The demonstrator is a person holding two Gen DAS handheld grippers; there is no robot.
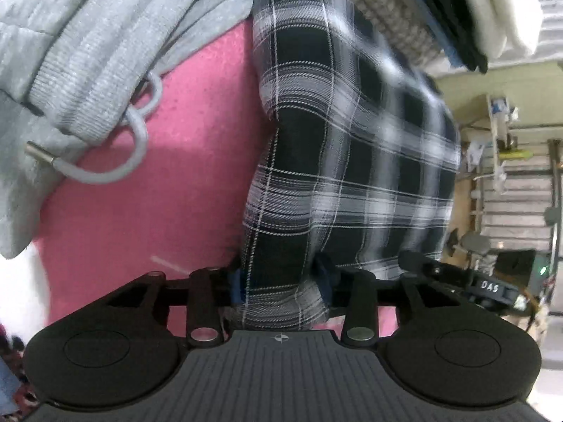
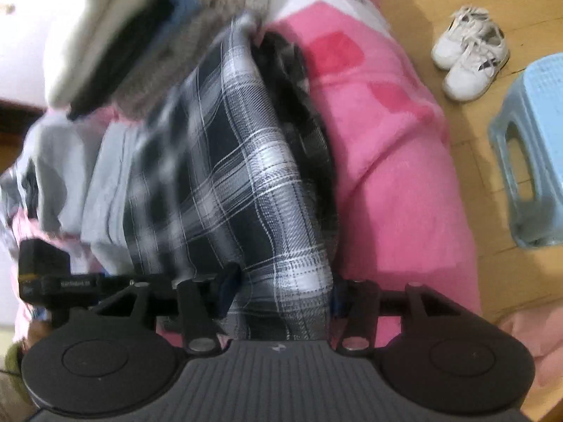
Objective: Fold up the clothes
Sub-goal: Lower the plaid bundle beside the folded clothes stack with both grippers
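Observation:
A black, grey and white plaid garment (image 1: 352, 140) hangs bunched over a pink blanket (image 1: 169, 183). In the left wrist view my left gripper (image 1: 279, 281) is shut on one gathered end of it, and the cloth fills the gap between both blue pads. In the right wrist view the same plaid garment (image 2: 239, 161) runs away from my right gripper (image 2: 281, 292), which is shut on another bunched end. The cloth stretches between the two grippers, and they stand close side by side.
A light grey hoodie (image 1: 88, 52) with a white drawstring (image 1: 116, 172) lies at the left on the blanket. A stack of folded clothes (image 2: 105, 35) sits behind. Beside the pink blanket (image 2: 387, 176), on the wooden floor, are white shoes (image 2: 468, 52) and a blue stool (image 2: 538, 147).

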